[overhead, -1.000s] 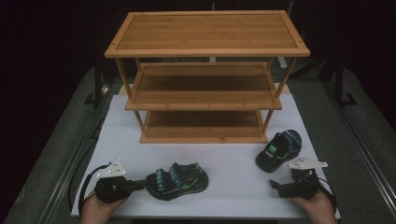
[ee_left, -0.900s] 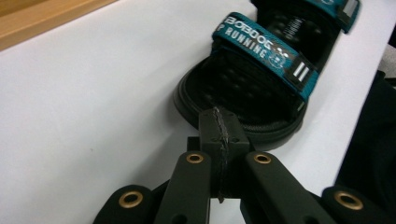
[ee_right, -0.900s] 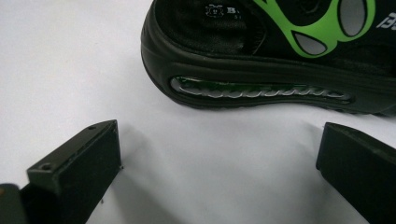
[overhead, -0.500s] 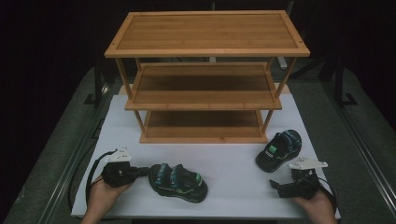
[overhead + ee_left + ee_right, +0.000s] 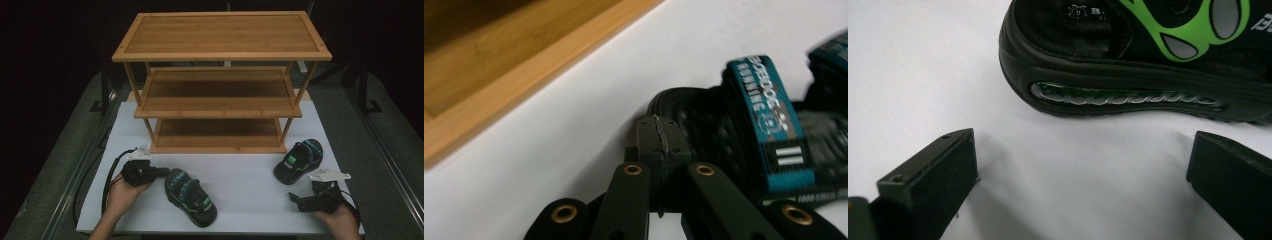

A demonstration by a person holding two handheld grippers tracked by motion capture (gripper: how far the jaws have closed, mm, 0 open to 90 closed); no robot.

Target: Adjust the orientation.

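Note:
A black sandal with teal straps lies diagonally on the white mat at front left. My left gripper is shut on the rim of its near end; in the left gripper view the closed fingertips pinch the sandal's black edge. A second black sandal with green markings lies at the right, near the rack's front corner. My right gripper rests just in front of it, open, with nothing between its fingers. In the right gripper view the gripper stands wide, the sandal's sole just beyond it.
A three-tier bamboo shoe rack stands at the back middle of the white mat, its shelves bare. Dark table rails run along both sides. Open mat lies between the two sandals.
My left gripper has moved away from the person and slightly right, and the teal-strapped sandal has swung from lying crosswise to lying diagonally. The right gripper and green sandal have stayed put.

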